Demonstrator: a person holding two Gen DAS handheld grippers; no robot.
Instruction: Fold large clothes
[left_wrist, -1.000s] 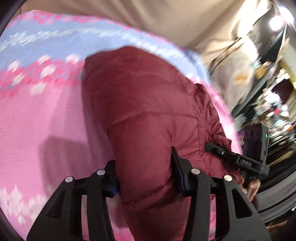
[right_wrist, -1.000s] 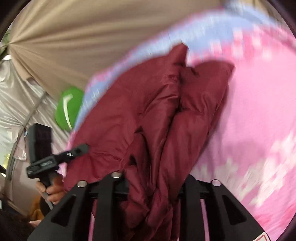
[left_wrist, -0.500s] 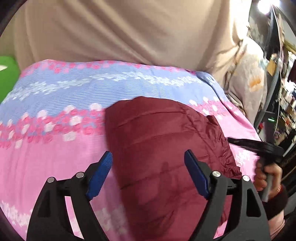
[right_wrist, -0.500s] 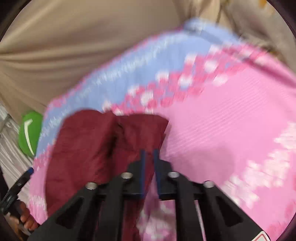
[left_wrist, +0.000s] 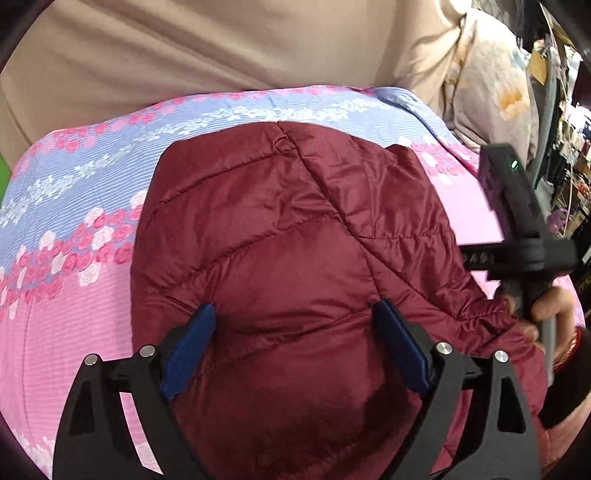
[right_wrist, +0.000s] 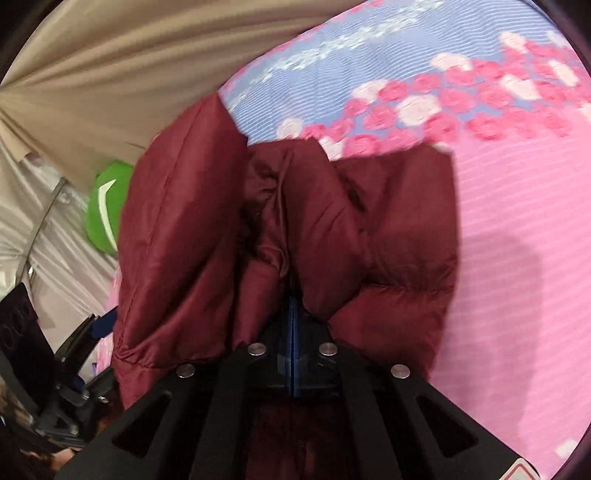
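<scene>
While the dark maroon quilted puffer jacket (left_wrist: 295, 258) now lies as a compact folded bundle on the pink-and-blue floral bedsheet (left_wrist: 66, 229), the left gripper (left_wrist: 295, 332) is spread wide, blue pads (left_wrist: 192, 339) pressing on the padded top layer at roughly 8 and 4 o'clock of the bundle's near half, gripping nothing. A second ago it was pinched on a hanging fold; half a second ago it had let go and hovered above, so it has come down onto the fabric, probably patting the fold flat. The right gripper (right_wrist: 291, 306) has its jaws fully together, blue pads meeting in a thin line, with jacket folds bunched around the tips; whether cloth is actually caught between them can't be told. In the left view it sits at 3 o'clock of the jacket, held by the person's right hand (left_wrist: 546, 314). Beige curtain (left_wrist: 221, 48) at 12 o'clock beyond the bed; green round object (right_wrist: 105, 210) at 9 o'clock in the right view. Judgement: main fold done and dropped on the bed, what's left is squaring the puffy right-hand edge, which will likely spring back up.
</scene>
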